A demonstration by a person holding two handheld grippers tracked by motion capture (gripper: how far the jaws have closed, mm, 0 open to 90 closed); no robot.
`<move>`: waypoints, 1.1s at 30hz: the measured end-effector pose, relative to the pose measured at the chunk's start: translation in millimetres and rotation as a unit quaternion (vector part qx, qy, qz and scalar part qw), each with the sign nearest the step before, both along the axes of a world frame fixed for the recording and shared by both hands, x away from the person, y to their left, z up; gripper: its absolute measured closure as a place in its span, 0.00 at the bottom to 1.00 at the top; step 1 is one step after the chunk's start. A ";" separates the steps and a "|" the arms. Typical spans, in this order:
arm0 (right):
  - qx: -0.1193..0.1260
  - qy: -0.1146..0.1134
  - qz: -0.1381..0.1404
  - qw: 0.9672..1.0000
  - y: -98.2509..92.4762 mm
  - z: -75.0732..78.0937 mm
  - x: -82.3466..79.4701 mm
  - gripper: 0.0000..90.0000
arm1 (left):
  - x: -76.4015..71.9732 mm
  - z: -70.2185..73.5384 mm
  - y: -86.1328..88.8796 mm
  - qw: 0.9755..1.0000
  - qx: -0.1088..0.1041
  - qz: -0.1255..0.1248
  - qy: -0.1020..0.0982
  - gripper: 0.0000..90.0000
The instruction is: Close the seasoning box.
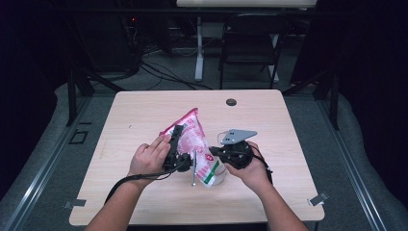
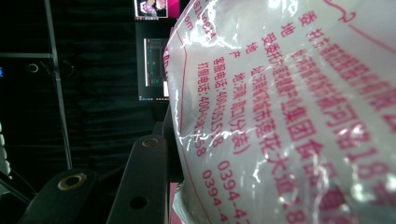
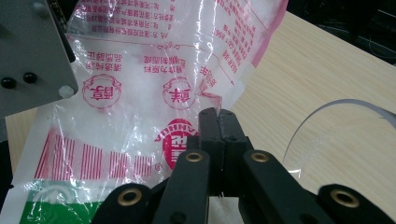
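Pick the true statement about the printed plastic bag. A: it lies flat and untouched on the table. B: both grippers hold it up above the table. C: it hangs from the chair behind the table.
B: the left gripper and right gripper each pinch the bag, lifted over the table.

Your left hand (image 1: 148,159) tilts the left gripper (image 1: 177,137) up and away from you, while your right hand (image 1: 252,169) levels the right gripper (image 3: 218,116), jaws pressed together.

Right claw (image 3: 218,116) pinched on printed plastic bag (image 3: 140,98) above table (image 3: 317,79)
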State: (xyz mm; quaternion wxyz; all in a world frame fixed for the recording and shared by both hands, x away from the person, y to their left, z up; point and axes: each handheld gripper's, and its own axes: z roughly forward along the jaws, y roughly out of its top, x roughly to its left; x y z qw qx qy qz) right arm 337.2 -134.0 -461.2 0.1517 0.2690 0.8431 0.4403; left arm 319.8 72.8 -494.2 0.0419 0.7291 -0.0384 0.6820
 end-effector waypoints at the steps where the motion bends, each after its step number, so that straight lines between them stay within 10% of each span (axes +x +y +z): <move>1: 0.000 0.000 0.000 1.000 0.0 0.1 -0.1 1.00 | 0.1 -0.2 0.1 1.000 0.000 0.001 0.001 0.76; 33: 0.000 -0.002 -0.001 1.000 1.6 -0.8 0.4 1.00 | 0.2 2.0 -0.5 1.000 0.004 -0.010 -0.007 0.77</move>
